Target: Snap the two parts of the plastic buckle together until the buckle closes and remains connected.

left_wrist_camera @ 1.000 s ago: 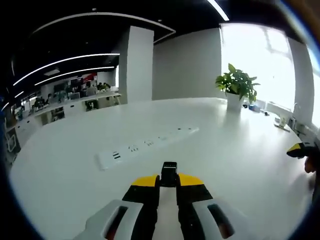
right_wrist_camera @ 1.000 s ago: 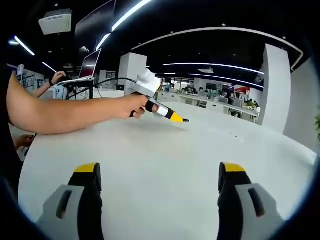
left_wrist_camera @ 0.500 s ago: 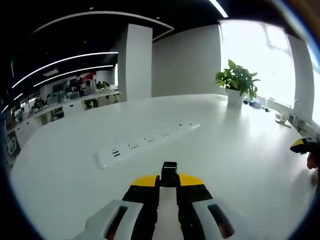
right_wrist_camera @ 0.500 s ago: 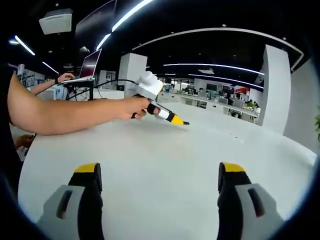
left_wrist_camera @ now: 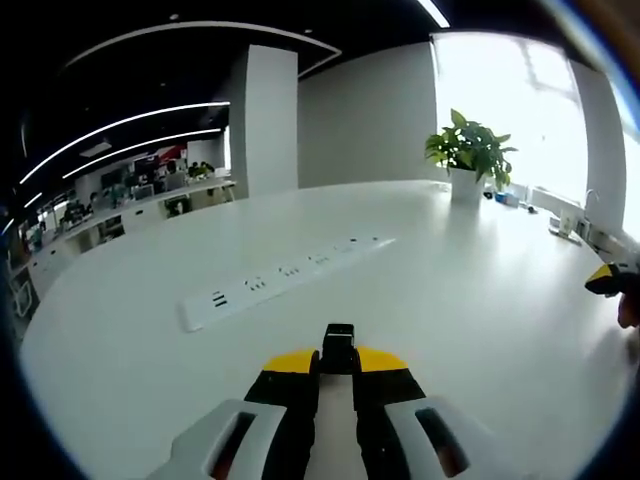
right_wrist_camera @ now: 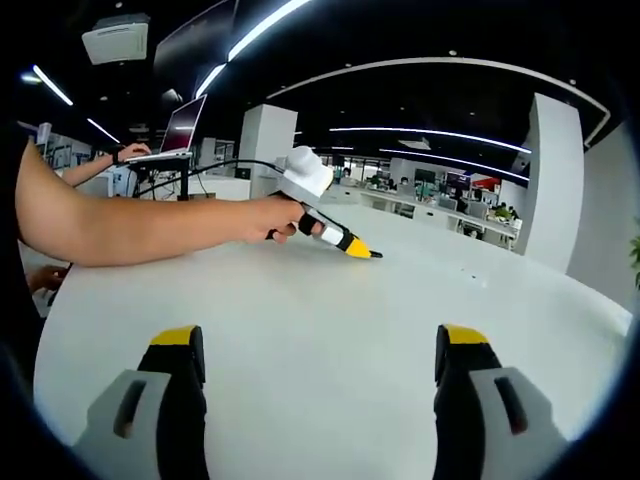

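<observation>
My left gripper [left_wrist_camera: 339, 362] is shut on a small black buckle part [left_wrist_camera: 339, 345], which sticks out past its yellow-tipped jaws just above the white table [left_wrist_camera: 470, 260]. In the right gripper view, a hand holds that same left gripper [right_wrist_camera: 368, 252] low over the table, its tip pointing right and slightly down. My right gripper [right_wrist_camera: 318, 350] stands open, jaws wide apart, with bare table between them. One of its yellow and black fingertips [left_wrist_camera: 608, 281] appears at the right edge of the left gripper view.
A long white power strip [left_wrist_camera: 285, 280] lies across the table ahead of the left gripper. A potted plant [left_wrist_camera: 468, 150] stands at the far edge by the window. The person's forearm [right_wrist_camera: 130, 225] reaches in from the left. A laptop [right_wrist_camera: 185, 125] sits behind it.
The left gripper has shifted slightly right and tipped its nose a little lower toward the table. It stays shut on the buckle part. The right gripper stays open and hardly moved.
</observation>
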`<action>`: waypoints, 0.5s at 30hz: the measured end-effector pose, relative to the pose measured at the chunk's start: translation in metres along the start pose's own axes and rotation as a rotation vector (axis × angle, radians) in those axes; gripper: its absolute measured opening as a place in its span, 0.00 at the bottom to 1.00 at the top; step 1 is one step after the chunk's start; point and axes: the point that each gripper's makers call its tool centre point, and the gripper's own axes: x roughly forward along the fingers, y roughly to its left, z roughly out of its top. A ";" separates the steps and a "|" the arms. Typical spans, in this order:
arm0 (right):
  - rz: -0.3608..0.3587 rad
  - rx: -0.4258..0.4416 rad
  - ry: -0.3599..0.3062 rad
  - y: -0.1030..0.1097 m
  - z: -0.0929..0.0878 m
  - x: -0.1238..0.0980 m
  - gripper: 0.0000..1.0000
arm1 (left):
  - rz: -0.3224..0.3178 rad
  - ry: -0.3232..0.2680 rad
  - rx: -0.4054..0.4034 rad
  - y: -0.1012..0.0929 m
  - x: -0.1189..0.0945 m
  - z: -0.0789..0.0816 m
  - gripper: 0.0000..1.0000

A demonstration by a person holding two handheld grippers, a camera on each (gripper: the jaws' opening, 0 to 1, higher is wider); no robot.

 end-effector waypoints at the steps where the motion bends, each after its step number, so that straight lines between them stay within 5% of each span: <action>1: 0.000 -0.001 0.001 0.000 0.000 0.000 0.96 | 0.001 0.002 0.003 0.000 0.000 -0.001 0.11; 15: -0.007 -0.012 0.002 -0.002 -0.002 0.001 0.94 | -0.016 0.006 0.012 -0.004 0.001 -0.003 0.11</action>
